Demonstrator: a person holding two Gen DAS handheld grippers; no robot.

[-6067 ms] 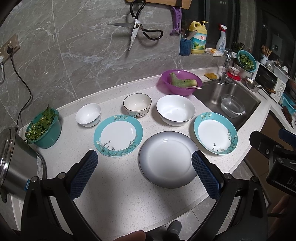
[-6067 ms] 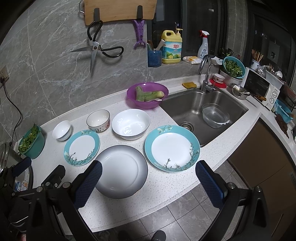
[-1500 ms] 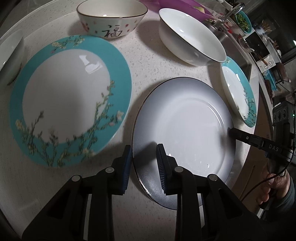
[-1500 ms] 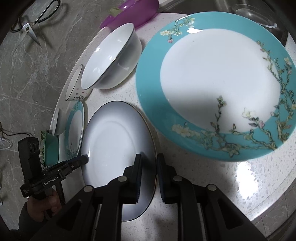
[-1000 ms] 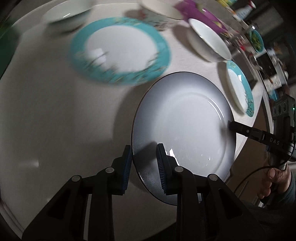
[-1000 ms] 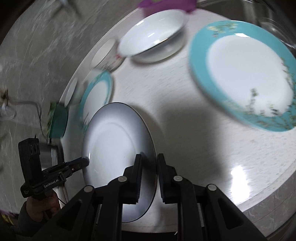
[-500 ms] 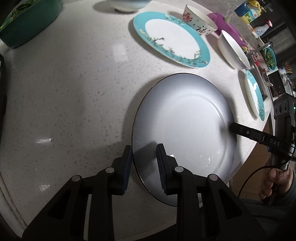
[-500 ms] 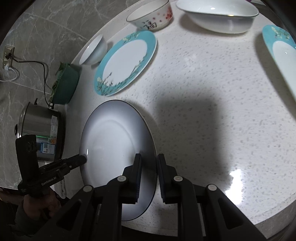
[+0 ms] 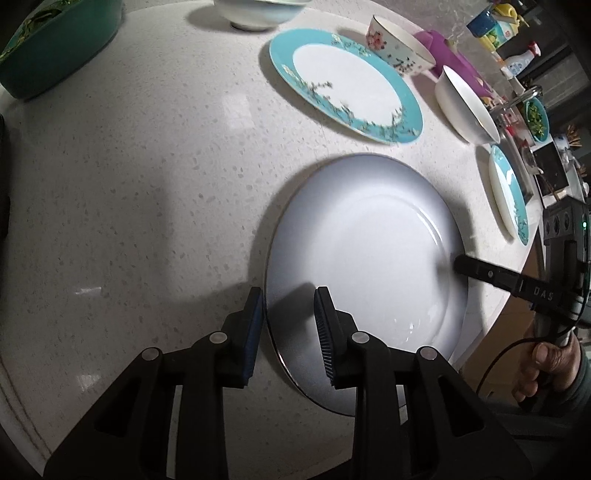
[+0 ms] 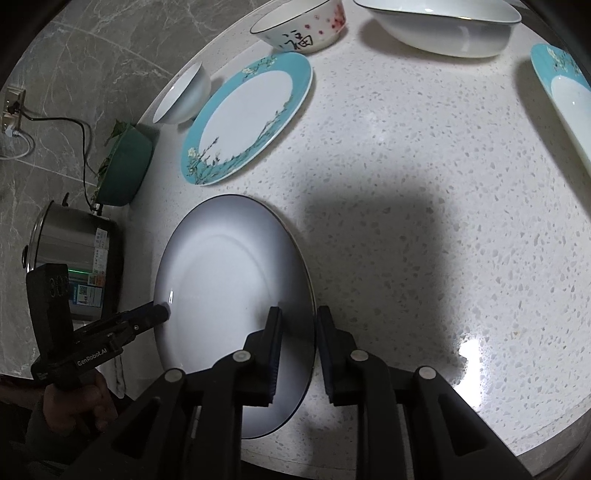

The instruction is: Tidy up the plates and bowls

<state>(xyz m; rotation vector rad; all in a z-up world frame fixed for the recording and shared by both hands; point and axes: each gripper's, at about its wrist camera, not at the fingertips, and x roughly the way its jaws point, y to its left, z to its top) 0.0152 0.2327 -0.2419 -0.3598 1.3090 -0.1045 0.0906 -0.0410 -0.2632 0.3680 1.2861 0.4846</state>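
Observation:
A grey-white plate [image 9: 369, 251] with a dark rim lies low over the speckled counter [image 9: 147, 166], at its front edge. My left gripper [image 9: 288, 295] straddles the plate's near rim, one pad under it and one on top, and its jaws are starting to open. My right gripper [image 10: 299, 314] straddles the opposite rim of the same plate [image 10: 229, 280] the same way, jaws also opening. Each gripper shows in the other's view, at the plate's far edge. A teal-rimmed plate [image 9: 343, 81] lies behind, and a second teal plate [image 9: 508, 195] lies to the right.
At the back stand a patterned bowl [image 10: 299, 26], a large white bowl [image 10: 443, 26] and a small white bowl [image 10: 184, 96]. A green bowl of leaves [image 10: 125, 173] and a steel pot [image 10: 70, 251] crowd the left end. A hand [image 9: 546, 365] holds the right gripper.
Both grippers have carried the grey plate leftward, out from between the teal plates, toward the pot and the counter's front edge. Over the last half second it has stayed still.

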